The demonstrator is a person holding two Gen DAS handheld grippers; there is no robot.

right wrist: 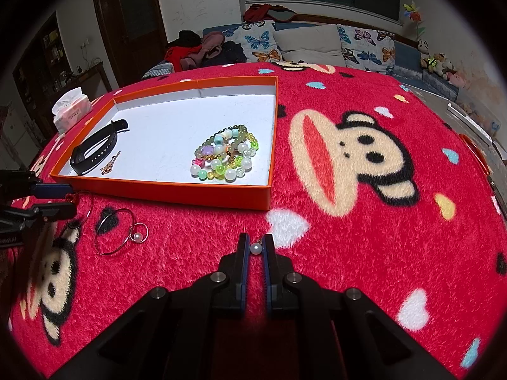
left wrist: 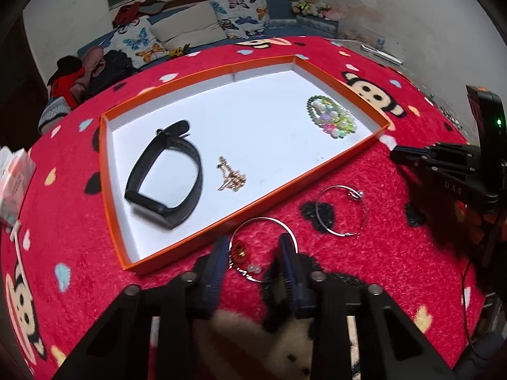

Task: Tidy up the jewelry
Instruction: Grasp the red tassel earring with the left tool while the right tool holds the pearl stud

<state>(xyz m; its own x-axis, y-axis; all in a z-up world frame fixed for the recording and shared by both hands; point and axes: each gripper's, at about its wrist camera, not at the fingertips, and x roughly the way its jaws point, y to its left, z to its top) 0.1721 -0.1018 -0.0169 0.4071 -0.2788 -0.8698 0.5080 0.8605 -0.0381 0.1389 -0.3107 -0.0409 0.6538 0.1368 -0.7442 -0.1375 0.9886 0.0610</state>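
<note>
We see our left gripper [left wrist: 255, 253] low over the red plush cartoon-monkey blanket [right wrist: 348, 253], its two blue-padded fingers spread apart on either side of a thin silver wire bangle with a small red-gold charm and pale beads [left wrist: 253, 247]; the hoop's near half lies between the pads, its right side passes behind the right finger, and we cannot tell whether either pad touches the wire. Just to the right of it on the blanket lies a second thin silver bangle carrying a small pearl ring [left wrist: 342, 212], apart from the first and clear of the jaws. Our right gripper [right wrist: 255, 248] has its jaws drawn almost together on a small white pearl piece with a bit of gold fitting [right wrist: 256, 249], which sits right at the fingertips, pinched between the pads just above the blanket. Beyond both grippers rests the shallow orange cardboard tray with a white floor [left wrist: 342, 85]; inside it we find a black rubber fitness band [left wrist: 164, 174] near the left end, a small gold chain piece [left wrist: 231, 179] just beside it, and a heap of green, white and coloured bead bracelets [left wrist: 332, 117] at the right end. A pink and white tissue pack [right wrist: 71, 107] stands past the tray's far left corner.
</note>
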